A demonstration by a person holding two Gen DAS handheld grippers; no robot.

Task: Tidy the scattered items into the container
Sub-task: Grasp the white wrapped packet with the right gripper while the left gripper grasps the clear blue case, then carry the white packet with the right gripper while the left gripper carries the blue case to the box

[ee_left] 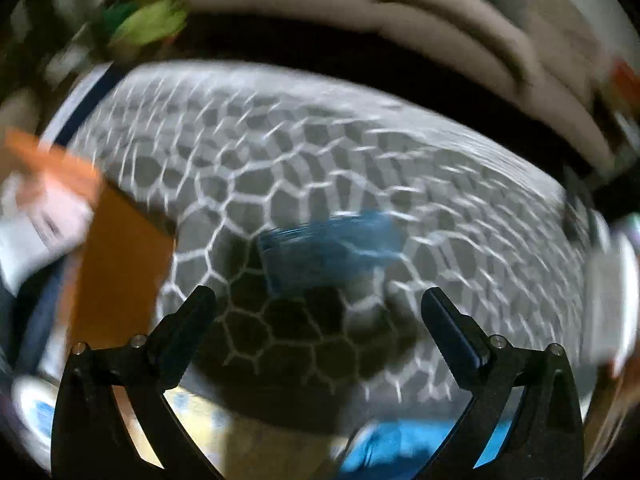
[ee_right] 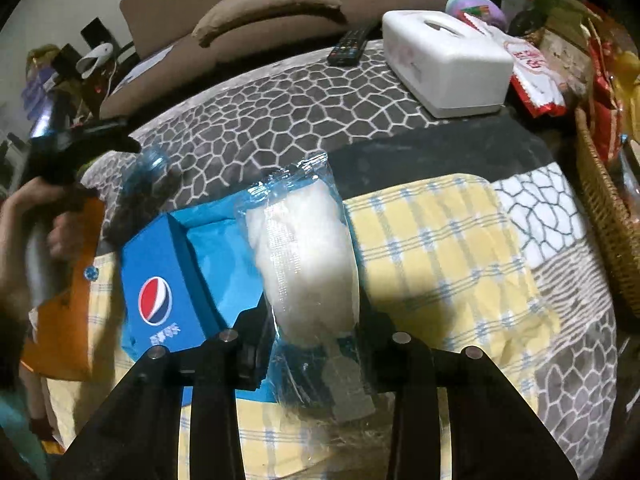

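Clamped in right gripper point(ee_right: 316, 344) — clear packet of white stuff point(ee_right: 304, 256), long axis pointing forward; wicker basket point(ee_right: 608, 208) well off right. Left gripper point(ee_left: 320, 316) spread, empty, farther.

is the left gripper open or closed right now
Open. In the left wrist view the left gripper has its two black fingers spread wide apart, with only the grey honeycomb-patterned cloth visible between them.
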